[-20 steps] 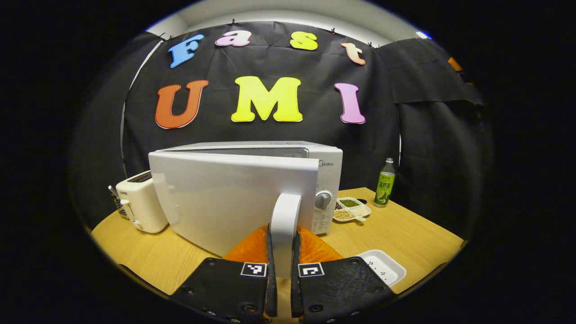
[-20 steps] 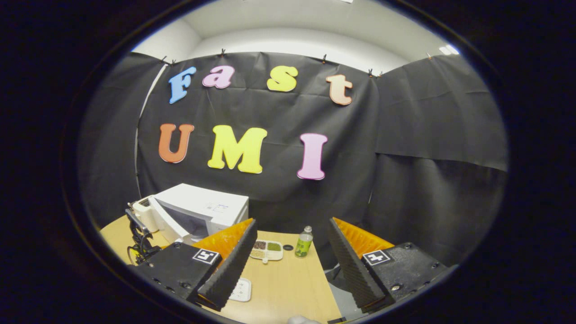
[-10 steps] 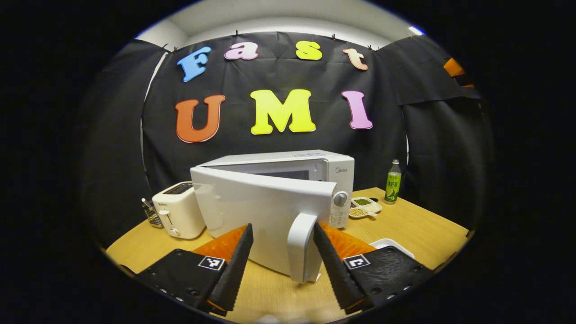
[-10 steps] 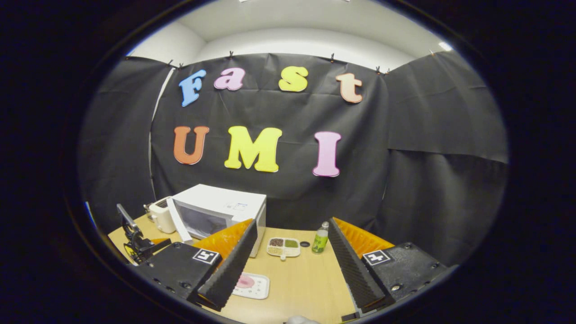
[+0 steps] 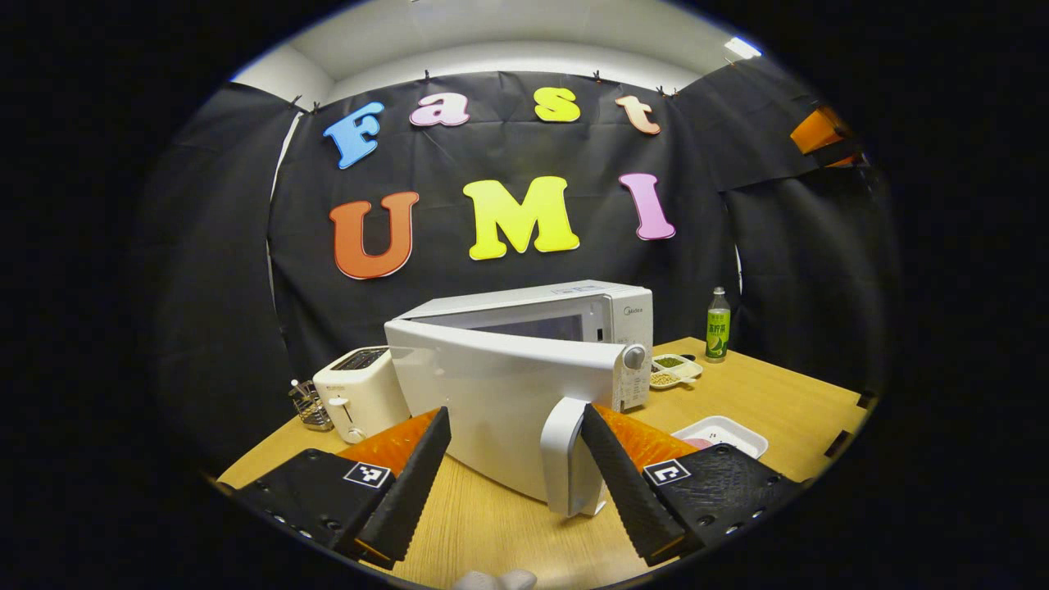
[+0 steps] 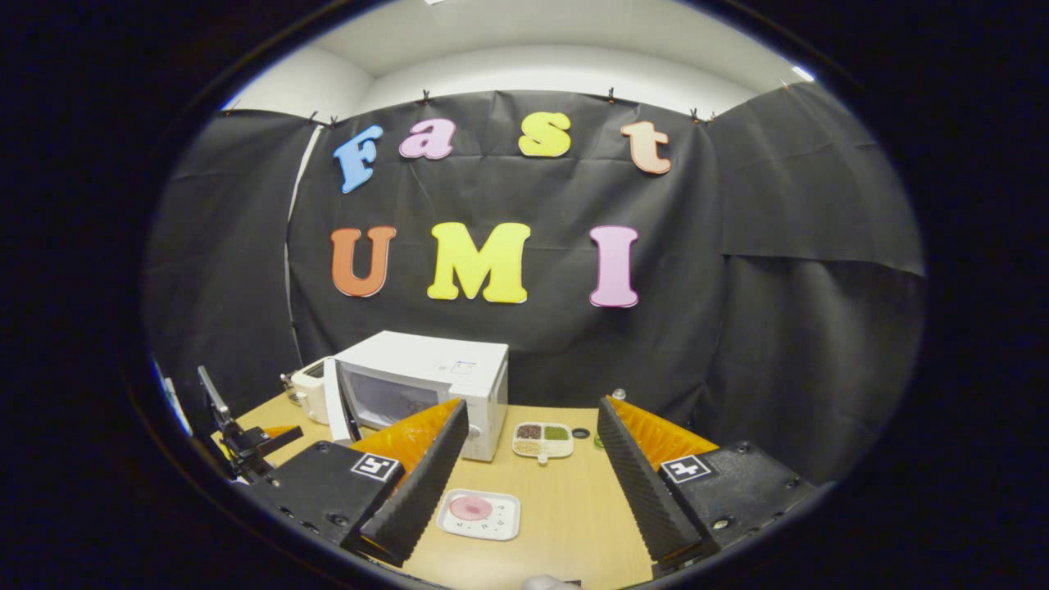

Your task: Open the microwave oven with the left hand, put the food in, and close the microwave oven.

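On the wooden table (image 5: 762, 401), the white microwave oven (image 5: 606, 315) stands with its door (image 5: 483, 393) swung partly open. Left gripper (image 5: 512, 447): fingers spread wide, the door handle (image 5: 561, 455) between them; contact with either finger cannot be told. Right gripper (image 6: 533, 447): fingers spread, holding nothing, raised above the table. Food (image 6: 471, 508), a pink round item, lies on a white tray (image 6: 479, 516) in front of the oven. Toaster (image 5: 356, 397) just left of the oven; divided snack dish (image 6: 542, 437) and green bottle (image 5: 718, 326) to its right.
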